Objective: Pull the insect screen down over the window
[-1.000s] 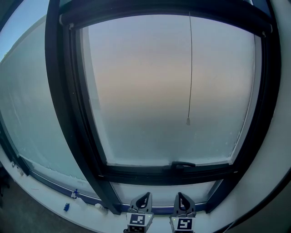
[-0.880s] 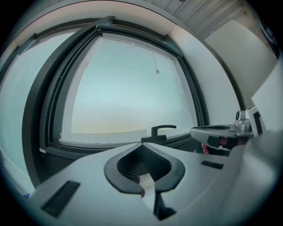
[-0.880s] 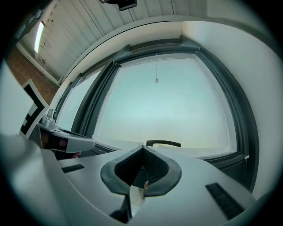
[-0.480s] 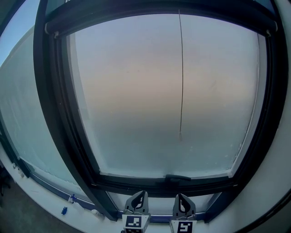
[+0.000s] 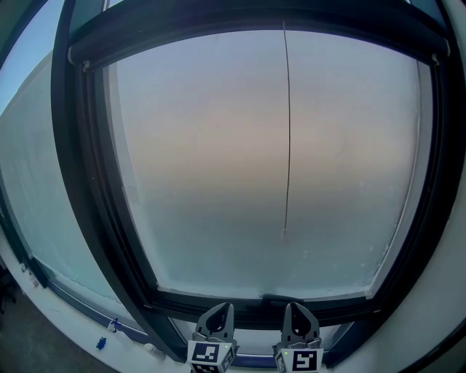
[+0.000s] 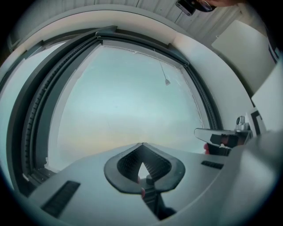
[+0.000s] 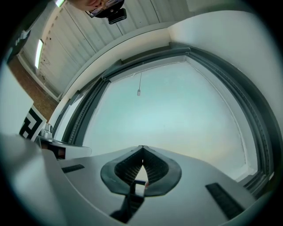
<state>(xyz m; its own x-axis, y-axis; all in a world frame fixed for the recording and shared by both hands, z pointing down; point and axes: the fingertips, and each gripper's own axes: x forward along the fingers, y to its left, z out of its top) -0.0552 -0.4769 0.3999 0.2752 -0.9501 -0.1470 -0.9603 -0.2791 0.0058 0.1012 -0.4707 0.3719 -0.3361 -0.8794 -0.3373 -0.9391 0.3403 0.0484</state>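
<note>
My left hand-held gripper [image 5: 217,315] and right hand-held gripper [image 5: 299,313] sit side by side below the dark-framed window [image 5: 81,182]. Both have their jaws pressed together on nothing. The insect screen's thin pull cord [image 5: 288,131] hangs from the dark top bar [image 5: 255,20] of the frame. Its small end weight [image 5: 284,234] lies against the frosted pale pane [image 5: 204,167], above my grippers and apart from both.

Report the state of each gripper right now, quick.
Left gripper: closed, holding nothing.
Right gripper: closed, holding nothing.
</note>
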